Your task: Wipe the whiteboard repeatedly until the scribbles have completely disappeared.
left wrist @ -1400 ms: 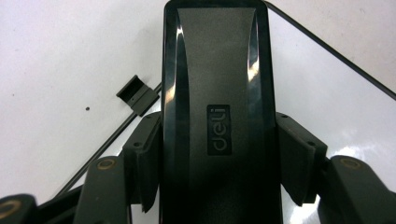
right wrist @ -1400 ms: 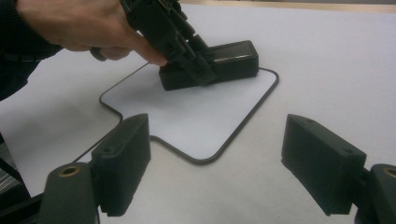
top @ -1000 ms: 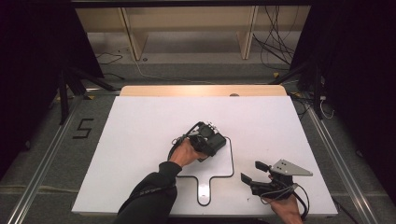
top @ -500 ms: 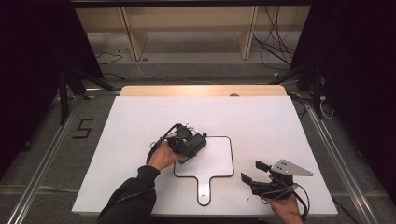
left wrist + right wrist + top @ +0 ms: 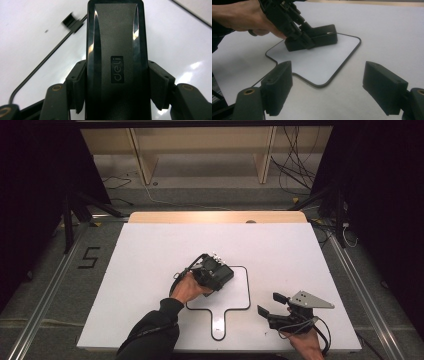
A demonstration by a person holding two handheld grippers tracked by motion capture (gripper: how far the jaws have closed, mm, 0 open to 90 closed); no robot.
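A black stapler (image 5: 115, 57) marked "deli" is clamped between the pads of my left gripper (image 5: 116, 87), which is shut on it. In the high view the left gripper (image 5: 214, 272) and a hand hold the stapler (image 5: 226, 275) over the upper left part of a white paddle-shaped board (image 5: 240, 297) with a black rim. From the right gripper view the stapler (image 5: 319, 36) appears to rest on the board (image 5: 322, 65), with the left gripper (image 5: 294, 27) gripping its near end. My right gripper (image 5: 328, 90) stands open with nothing between its jaws, low at the table's front right (image 5: 275, 306).
The board's handle (image 5: 219, 325) points toward the table's front edge. The white tabletop (image 5: 150, 250) has free room left and behind. A wooden strip (image 5: 215, 217) runs along the far edge. Cables lie on the floor beyond.
My left gripper carried the stapler left past the board's edge, then came back right over the board. The right gripper has not moved.
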